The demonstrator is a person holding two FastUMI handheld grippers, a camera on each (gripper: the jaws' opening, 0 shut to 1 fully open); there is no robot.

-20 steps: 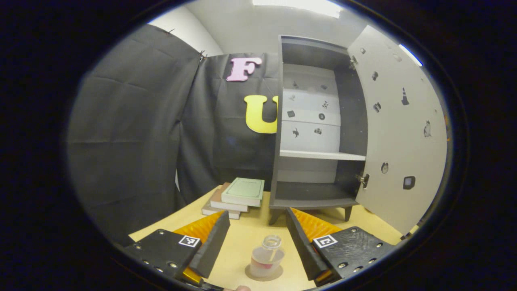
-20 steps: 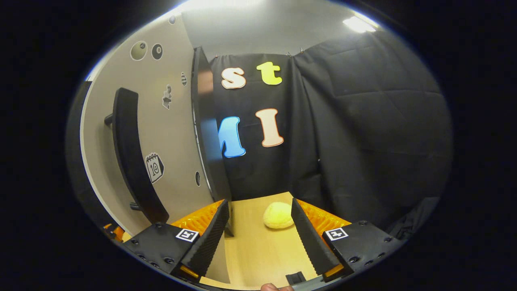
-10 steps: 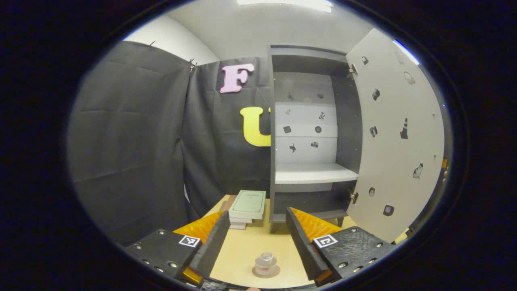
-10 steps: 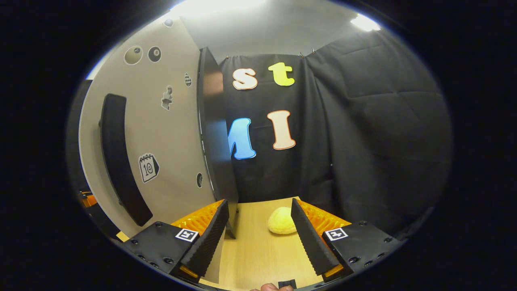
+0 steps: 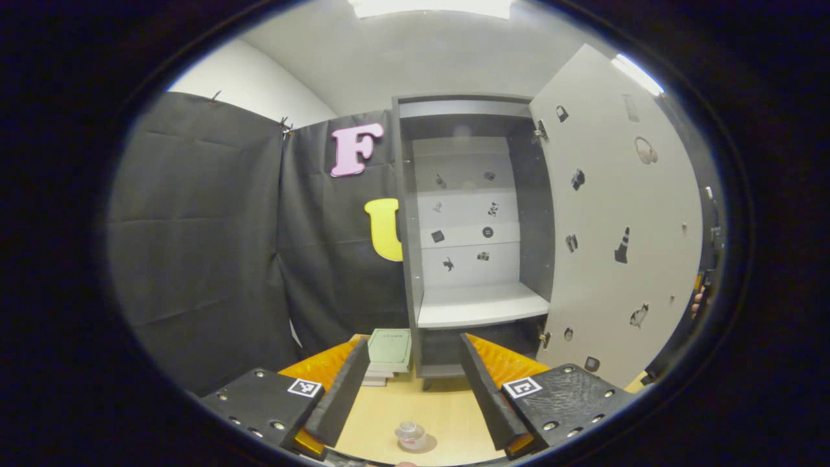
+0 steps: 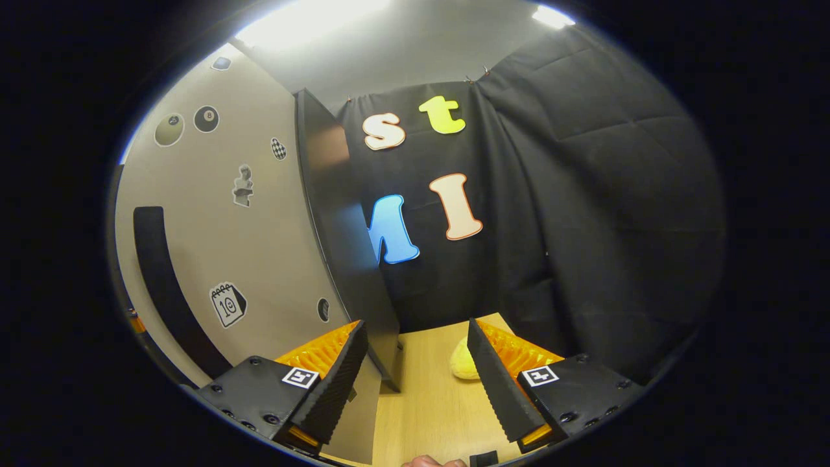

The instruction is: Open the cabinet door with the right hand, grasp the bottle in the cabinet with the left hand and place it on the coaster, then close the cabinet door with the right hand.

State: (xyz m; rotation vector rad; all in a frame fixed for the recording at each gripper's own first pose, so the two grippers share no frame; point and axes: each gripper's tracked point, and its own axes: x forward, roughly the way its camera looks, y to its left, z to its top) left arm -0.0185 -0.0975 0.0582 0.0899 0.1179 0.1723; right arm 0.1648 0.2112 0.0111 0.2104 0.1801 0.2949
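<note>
Nearest in the left gripper view, the left tongs point(image 5: 410, 389) stand released with nothing between them, and the bottle point(image 5: 410, 434) rests below them on its coaster point(image 5: 425, 445) on the surface point(image 5: 441, 410). The right tongs point(image 6: 415, 383) are also released, beside the door point(image 6: 214, 214) near its handle point(image 6: 162, 285). The risk I see is a push that misses the handle or swings the door into the bottle; farther back, the cabinet point(image 5: 470, 214) is open and its shelf point(image 5: 480, 305) holds nothing.

Left gripper point(image 5: 408, 395) pulls up and back from bottle point(image 5: 410, 434) on coaster point(image 5: 423, 445); both look smaller, lower in left gripper view. Cabinet point(image 5: 470, 240) recedes. Right gripper point(image 6: 415, 383) shifts along door point(image 6: 240, 220); handle point(image 6: 162, 285) slides left, yellow object point(image 6: 463, 363) partly hidden by finger.
</note>
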